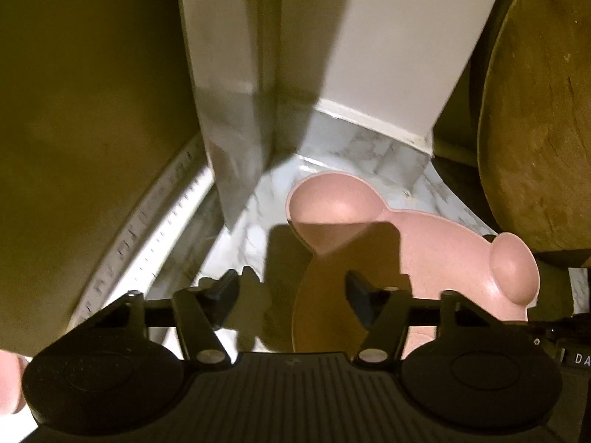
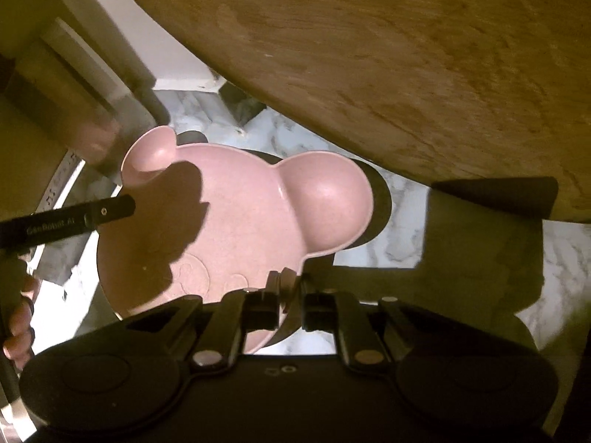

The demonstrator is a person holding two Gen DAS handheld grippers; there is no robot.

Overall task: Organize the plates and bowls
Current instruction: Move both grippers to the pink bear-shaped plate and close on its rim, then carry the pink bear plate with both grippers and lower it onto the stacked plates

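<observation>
Right tongs (image 2: 290, 295) pinching plate (image 2: 236, 217) rim

Right gripper (image 2: 290, 304) fingers pinched nearly together; left gripper (image 1: 291, 288) fingers spread wide apart.

Right wrist fisheye view. A pink mouse-head plate (image 2: 236, 221), with two round ear compartments at its far side, is held above a white marble-patterned floor (image 2: 399, 251). The right gripper (image 2: 290, 302), at near centre, has its jaws closed on the plate's near rim. From the left, the black finger of the left gripper (image 2: 92, 216), printed with white lettering, reaches over the plate's left edge; the person's hand (image 2: 22, 317) shows at the near left. A round wooden tabletop (image 2: 388, 59) fills the far right. White trim (image 2: 122, 48) stands at far left.
</observation>
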